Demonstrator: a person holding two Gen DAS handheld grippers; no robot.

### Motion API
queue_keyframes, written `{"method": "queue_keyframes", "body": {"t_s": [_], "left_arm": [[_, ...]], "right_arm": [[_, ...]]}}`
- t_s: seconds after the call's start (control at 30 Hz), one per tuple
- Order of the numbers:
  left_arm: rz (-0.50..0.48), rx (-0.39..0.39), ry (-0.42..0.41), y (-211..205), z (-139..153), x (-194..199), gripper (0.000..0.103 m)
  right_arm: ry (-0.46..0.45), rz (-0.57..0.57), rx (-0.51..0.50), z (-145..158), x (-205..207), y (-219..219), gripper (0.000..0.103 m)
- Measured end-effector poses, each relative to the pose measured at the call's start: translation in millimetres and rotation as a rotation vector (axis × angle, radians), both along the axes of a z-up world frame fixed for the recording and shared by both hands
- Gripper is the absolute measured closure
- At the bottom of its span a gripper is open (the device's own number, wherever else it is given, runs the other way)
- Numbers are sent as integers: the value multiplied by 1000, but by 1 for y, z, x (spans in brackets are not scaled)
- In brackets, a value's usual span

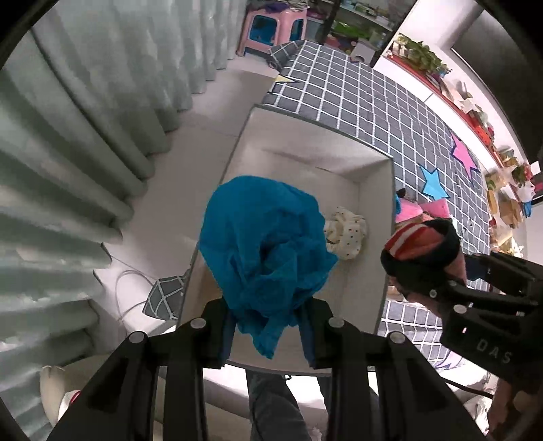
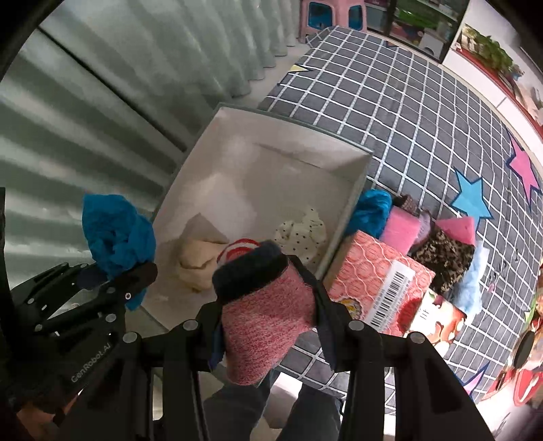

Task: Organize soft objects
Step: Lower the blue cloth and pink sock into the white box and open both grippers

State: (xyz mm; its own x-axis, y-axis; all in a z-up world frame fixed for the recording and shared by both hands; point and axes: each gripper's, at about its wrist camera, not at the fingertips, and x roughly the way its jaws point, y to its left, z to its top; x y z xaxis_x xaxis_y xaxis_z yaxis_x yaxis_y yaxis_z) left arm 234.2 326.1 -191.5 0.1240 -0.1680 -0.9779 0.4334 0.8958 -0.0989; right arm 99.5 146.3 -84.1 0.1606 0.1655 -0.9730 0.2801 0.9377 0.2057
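Above the white box (image 2: pixel 339 176), the left gripper (image 1: pixel 266 334) pinches a crumpled blue cloth (image 1: pixel 264 244); the right gripper (image 2: pixel 268 325) clamps a pink sock (image 2: pixel 264 322) over the box's near edge (risky). Released early, either could land outside.

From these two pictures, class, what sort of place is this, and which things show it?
Probably a child's playroom at home: a grey checked play mat with coloured stars, pale pleated curtains, and a pink plastic stool.

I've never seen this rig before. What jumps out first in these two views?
The bright blue cloth bunched in the left gripper, held above the white box. Next, the pink sock clamped in the right gripper, over the box's near corner beside the checked mat.
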Motion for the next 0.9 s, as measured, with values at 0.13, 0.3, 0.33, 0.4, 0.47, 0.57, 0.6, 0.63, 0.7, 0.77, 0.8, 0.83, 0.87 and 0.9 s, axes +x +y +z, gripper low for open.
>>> {"method": "queue_keyframes", "body": {"t_s": [0.13,0.3,0.33,0.4,0.47,0.57,0.6,0.63,0.7,0.77,0.8,0.83,0.87,0.9], "left_arm": [[6,1,5,2,-2,3,68],[2,3,6,0,-4,5,68],[2,3,6,0,-4,5,68],[-3,7,5,-1,-6,6,68],[-3,9,8,-3,-7,9,68],[-5,15,9,-7,-10,15,68],[-7,18,10,-8,-12,17,68],[-8,21,11,-10,-13,20,68],[-11,25,17,-14,-17,25,68],[-14,29,21,-18,-20,30,68],[-14,31,22,-20,-21,32,68],[-16,32,23,-23,-23,35,68],[-17,34,24,-25,-24,38,68],[-19,34,25,-27,-25,40,68]], "right_arm": [[2,12,0,-3,4,0,57],[9,18,2,-7,9,0,57],[10,18,3,-7,10,0,57],[14,16,6,-9,12,-2,57],[15,17,6,-10,15,-3,57],[17,14,8,-12,20,-6,57],[17,11,9,-12,22,-7,57],[15,6,9,-13,24,-9,57],[15,3,8,-15,29,-12,57],[17,-3,10,-17,35,-15,57],[18,-5,13,-18,37,-16,57],[18,-9,16,-19,39,-18,57],[19,-14,17,-20,42,-20,57],[20,-18,19,-21,45,-22,57]]}}
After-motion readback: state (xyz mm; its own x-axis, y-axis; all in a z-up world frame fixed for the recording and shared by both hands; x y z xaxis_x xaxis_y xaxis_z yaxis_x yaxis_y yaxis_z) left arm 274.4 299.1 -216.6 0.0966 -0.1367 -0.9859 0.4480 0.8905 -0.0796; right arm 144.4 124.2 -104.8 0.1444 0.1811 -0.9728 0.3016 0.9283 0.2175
